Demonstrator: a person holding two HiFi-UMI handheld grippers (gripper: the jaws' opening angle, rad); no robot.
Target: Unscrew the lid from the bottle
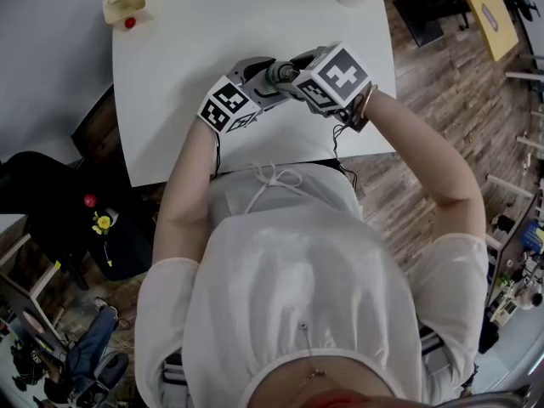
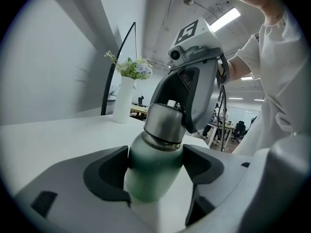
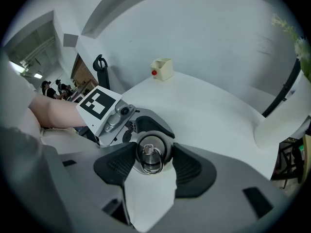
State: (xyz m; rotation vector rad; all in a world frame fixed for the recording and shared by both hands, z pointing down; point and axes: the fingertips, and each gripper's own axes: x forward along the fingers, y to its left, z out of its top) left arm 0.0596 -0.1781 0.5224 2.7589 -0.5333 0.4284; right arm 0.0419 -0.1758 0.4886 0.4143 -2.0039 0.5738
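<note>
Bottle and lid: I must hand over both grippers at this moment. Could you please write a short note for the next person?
Left gripper: shut on the body of the green bottle, holding it over the white table.
Right gripper: shut on the steel lid, coming at it from its top end.
Done: both grips are set. The lid sits on the neck; how loose it is cannot be seen.
Left: turn the lid until it is free, then lift it off.
</note>
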